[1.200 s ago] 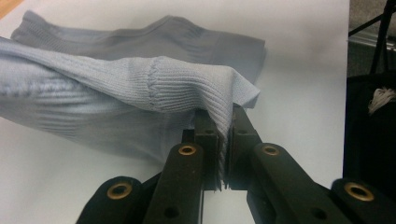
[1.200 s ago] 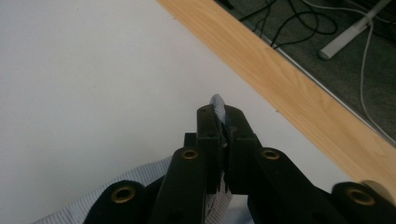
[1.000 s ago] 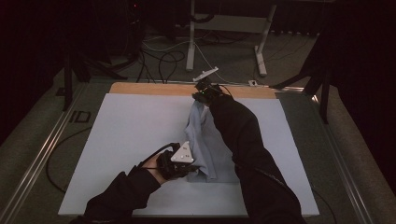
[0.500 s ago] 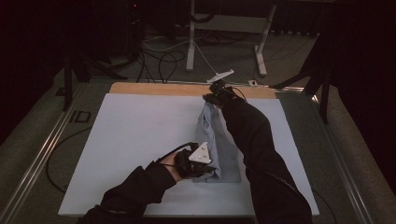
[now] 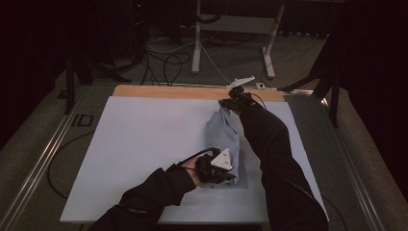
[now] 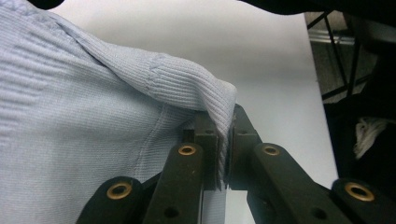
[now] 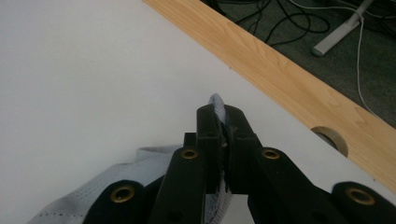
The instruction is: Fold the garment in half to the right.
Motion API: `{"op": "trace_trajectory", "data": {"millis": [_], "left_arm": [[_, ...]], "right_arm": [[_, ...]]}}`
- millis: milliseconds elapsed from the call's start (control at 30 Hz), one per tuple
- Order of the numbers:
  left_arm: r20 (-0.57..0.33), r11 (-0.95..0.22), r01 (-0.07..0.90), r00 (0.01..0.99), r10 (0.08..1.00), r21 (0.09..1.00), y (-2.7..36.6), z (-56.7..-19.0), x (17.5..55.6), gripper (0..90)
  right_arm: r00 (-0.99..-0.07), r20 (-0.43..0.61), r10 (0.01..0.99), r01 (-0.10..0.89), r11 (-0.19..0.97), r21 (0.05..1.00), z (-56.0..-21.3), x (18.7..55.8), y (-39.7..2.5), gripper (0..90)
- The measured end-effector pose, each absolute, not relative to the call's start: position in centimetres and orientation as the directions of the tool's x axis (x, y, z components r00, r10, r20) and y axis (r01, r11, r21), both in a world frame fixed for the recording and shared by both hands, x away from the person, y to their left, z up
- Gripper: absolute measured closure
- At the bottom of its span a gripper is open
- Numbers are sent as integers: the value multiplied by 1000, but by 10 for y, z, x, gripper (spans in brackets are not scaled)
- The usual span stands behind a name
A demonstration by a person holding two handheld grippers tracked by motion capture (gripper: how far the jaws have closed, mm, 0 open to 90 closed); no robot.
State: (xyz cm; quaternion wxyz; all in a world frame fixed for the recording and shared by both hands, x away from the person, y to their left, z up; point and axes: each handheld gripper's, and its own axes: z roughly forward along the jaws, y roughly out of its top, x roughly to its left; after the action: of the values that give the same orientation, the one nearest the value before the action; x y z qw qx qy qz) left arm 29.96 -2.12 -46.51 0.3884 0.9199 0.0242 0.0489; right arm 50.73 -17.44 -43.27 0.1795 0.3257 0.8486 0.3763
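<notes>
Item: one pale blue knitted garment (image 5: 225, 144), ribbed in texture, lying on the white table sheet (image 5: 144, 144) right of centre; we see it in the high view as a narrow, elongated bundle running from the near edge of the sheet toward the far wooden strip (image 5: 168, 91). Far end of the garment: raised off the sheet and drawn to a point where the right gripper (image 5: 230, 104) has it; near end: lying flat and wider, under the left gripper (image 5: 230, 177). Left gripper, as we see it in the left gripper view: jaws pressed together on a folded ribbed edge of the garment (image 6: 140, 116), the fold standing up between the two black jaw pads and arching over to the left, with the rest of the knit spreading away beneath. Right gripper (image 7: 223, 140), as we see it in the right gripper view: jaws likewise closed, pinching a thin edge of the fabric that pokes up just above the jaw tips; more of the cloth (image 7: 93, 196) trails off below and to the left. Beyond those jaws we note the white sheet, the wooden strip (image 7: 289, 79) crossing diagonally, and cables (image 7: 280, 18) on the dark floor. Both of the person's forearms wear dark sleeves (image 5: 274, 159); the right one reaches far across the table, and the left one stays near the front edge. Floor behind the table: cables (image 5: 168, 57) and a white stand leg (image 5: 196, 38).
</notes>
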Motion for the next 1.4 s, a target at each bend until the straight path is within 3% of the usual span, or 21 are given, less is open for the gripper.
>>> {"op": "trace_trajectory", "data": {"millis": [567, 967, 1000, 1033, 1067, 1100, 1133, 1200, 1233, 1267, 1400], "left_arm": [[55, -747, -34, 998, 3, 664, -46, -493, 313, 870], [21, -769, -64, 998, -66, 637, -57, -497, 325, 859], [11, -767, -57, 998, -66, 639, -59, -497, 326, 858], [11, -767, -57, 998, -66, 639, -59, -497, 326, 852], [5, -769, -59, 997, -73, 636, -60, -497, 326, 852], [-17, -765, -55, 996, -86, 642, -63, -497, 325, 809], [-17, -765, -55, 996, -86, 642, -63, -497, 325, 771], [-36, -766, -45, 995, -88, 641, -66, -496, 322, 681], [-35, -763, -51, 995, -97, 645, -67, -496, 319, 681], [-25, -761, -62, 994, -103, 646, -68, -494, 316, 605], [-27, -751, -56, 995, -98, 658, -67, -489, 314, 541]], "right_arm": [[-769, 36, 638, 439, 487, 755, -468, 521, -184, 865], [-744, 75, 664, 482, 455, 749, -484, 525, -199, 834], [-740, 79, 668, 483, 447, 753, -485, 525, -200, 779], [-740, 79, 668, 483, 447, 753, -485, 525, -200, 779], [-736, 88, 672, 490, 439, 753, -485, 526, -201, 699], [-727, 94, 680, 495, 425, 758, -483, 526, -204, 532], [-717, 98, 690, 502, 414, 759, -483, 526, -205, 445], [-699, 113, 706, 516, 390, 763, -481, 526, -209, 322], [-699, 113, 706, 516, 390, 763, -481, 526, -209, 322], [-705, 114, 700, 511, 390, 766, -479, 525, -213, 189], [-705, 141, 695, 517, 369, 772, -476, 520, -221, 127]]}}
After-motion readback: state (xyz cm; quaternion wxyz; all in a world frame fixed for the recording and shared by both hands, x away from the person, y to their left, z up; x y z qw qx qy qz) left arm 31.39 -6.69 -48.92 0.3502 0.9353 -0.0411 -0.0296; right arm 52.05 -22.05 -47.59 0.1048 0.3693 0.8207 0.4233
